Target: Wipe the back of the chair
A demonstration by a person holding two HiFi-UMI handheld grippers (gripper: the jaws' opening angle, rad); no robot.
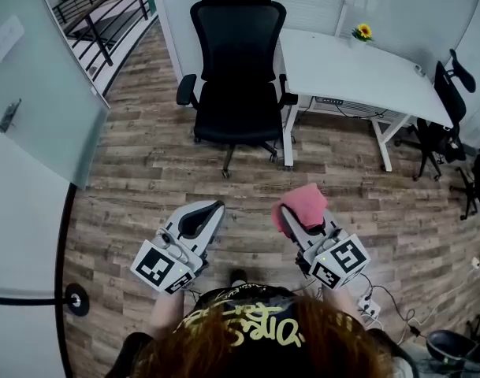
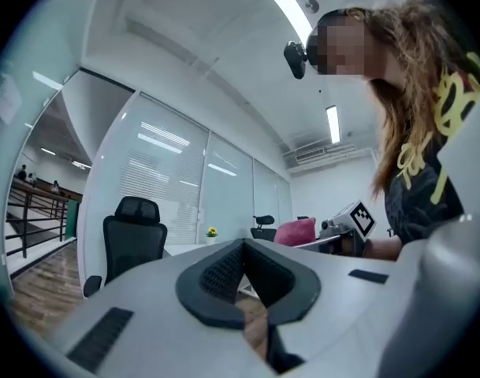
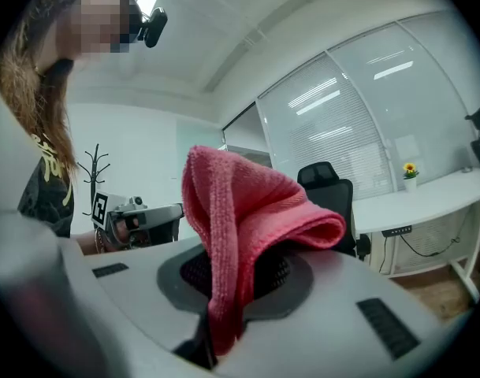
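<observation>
The chair [image 1: 238,61] stands straight ahead of both grippers and well apart from them, with bare wooden floor [image 1: 145,172] between. Its seat points toward the person, so the backrest shows its front face. The rear face is turned away and I cannot see it. The long axis of the backrest is upright, with the headrest on top.

The right gripper [image 1: 289,215] holds a pink cloth [image 1: 303,203] pinched between its jaws, and the free part stands up and folds over. This gripper is on the side of the chair where the white desk [image 1: 366,73] stands just beside the armrest. The left gripper [image 1: 216,208] has its jaws together with nothing between them. Both are about equally far from the chair, so I judge the right one must travel forward and a little toward the chair's middle.

The chair is black with a curved backrest, two armrests and a star base.
</observation>
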